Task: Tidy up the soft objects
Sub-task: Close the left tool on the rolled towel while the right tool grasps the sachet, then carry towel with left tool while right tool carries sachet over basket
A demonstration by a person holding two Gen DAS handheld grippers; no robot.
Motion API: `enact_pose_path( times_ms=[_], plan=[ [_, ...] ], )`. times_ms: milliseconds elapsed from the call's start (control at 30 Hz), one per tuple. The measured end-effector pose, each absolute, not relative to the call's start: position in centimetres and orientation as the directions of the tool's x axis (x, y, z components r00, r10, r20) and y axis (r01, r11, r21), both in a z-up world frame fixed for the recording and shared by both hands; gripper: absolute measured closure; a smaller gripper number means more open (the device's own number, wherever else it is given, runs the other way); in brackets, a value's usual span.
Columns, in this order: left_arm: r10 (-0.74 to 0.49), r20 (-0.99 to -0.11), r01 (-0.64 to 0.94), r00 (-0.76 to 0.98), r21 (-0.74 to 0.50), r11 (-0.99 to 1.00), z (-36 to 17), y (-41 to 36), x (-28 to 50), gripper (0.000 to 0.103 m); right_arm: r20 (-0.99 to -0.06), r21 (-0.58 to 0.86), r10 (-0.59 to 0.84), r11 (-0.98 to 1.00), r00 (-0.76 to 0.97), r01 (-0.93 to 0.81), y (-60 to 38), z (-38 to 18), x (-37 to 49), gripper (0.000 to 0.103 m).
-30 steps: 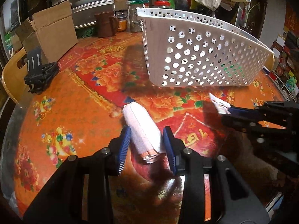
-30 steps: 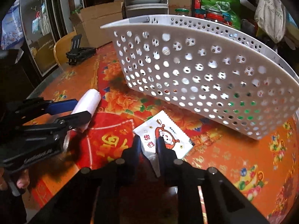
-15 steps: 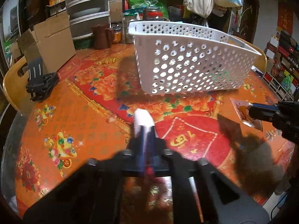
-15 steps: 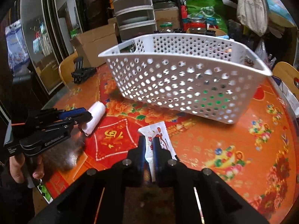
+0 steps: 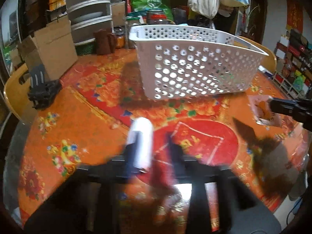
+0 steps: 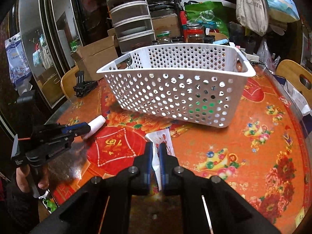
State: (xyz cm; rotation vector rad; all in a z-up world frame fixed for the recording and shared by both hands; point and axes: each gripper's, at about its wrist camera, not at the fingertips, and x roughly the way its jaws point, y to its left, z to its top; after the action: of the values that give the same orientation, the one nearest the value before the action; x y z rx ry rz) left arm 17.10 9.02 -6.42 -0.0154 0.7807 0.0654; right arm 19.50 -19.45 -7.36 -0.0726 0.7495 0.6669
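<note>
A white perforated basket (image 5: pixel 195 68) stands on the far half of the round table; it also shows in the right wrist view (image 6: pixel 175 89). My left gripper (image 5: pixel 151 146) is motion-blurred; a white roll (image 5: pixel 141 142) sits against its left finger, with a gap to the right finger. In the right wrist view the left gripper (image 6: pixel 81 127) holds the roll (image 6: pixel 96 123) above the table. My right gripper (image 6: pixel 155 152) is shut on a white printed packet (image 6: pixel 161 138), lifted off the table; the packet also shows in the left wrist view (image 5: pixel 263 111).
The table has an orange and red flowered cloth (image 6: pixel 234 146). A black gripper stand (image 5: pixel 42 91) sits at the left edge by a cardboard box (image 5: pixel 50 52). Jars and a brown jug (image 5: pixel 103 41) stand behind the basket. Wooden chairs (image 6: pixel 298 78) ring the table.
Both grippers have risen from the table. The left closed around the white roll and lifted it; its view is now blurred. The right lifted the packet and pulled back from the basket.
</note>
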Motion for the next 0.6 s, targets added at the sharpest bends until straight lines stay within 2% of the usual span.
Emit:
enact_pose_path(
  times_ms=[33,67,200,267,367,433,467,600],
  plan=[
    [0.085,-0.699,-0.082,0.711,0.037,0.996,-6.4,9.2,17.3,0.032,-0.649,0.171,0.537,0.793,0.539,-0.585,-19.6,-7.3,19.6,0.097],
    [0.096,-0.7,-0.088,0.708,0.048,0.995,-6.4,9.4,17.5,0.031,-0.646,0.175,0.54,0.792,0.539,-0.585,-19.8,-7.2,19.6,0.097],
    [0.124,-0.737,-0.092,0.665,0.084,0.992,-7.3,9.6,18.9,0.032,-0.643,0.18,0.545,0.79,0.537,-0.586,-20.1,-7.2,19.8,0.097],
    [0.135,-0.751,-0.091,0.647,0.099,0.991,-8.0,9.5,19.3,0.039,-0.642,0.184,0.547,0.79,0.537,-0.585,-20.2,-7.2,19.8,0.097],
    [0.124,-0.778,-0.081,0.616,0.093,0.992,-9.1,9.6,20.0,0.06,-0.64,0.186,0.547,0.792,0.539,-0.582,-20.5,-7.1,19.8,0.097],
    [0.125,-0.778,-0.083,0.616,0.093,0.992,-9.4,9.6,20.0,0.066,-0.638,0.186,0.546,0.794,0.543,-0.579,-20.7,-7.0,19.8,0.097],
    [0.137,-0.777,-0.089,0.615,0.104,0.991,-9.4,9.5,20.1,0.073,-0.638,0.186,0.545,0.794,0.544,-0.578,-20.8,-6.9,19.8,0.097],
    [0.098,-0.763,-0.075,0.639,0.065,0.995,-9.1,9.3,19.5,0.074,-0.631,0.183,0.545,0.796,0.552,-0.577,-21.1,-6.5,19.5,0.097]
  ],
)
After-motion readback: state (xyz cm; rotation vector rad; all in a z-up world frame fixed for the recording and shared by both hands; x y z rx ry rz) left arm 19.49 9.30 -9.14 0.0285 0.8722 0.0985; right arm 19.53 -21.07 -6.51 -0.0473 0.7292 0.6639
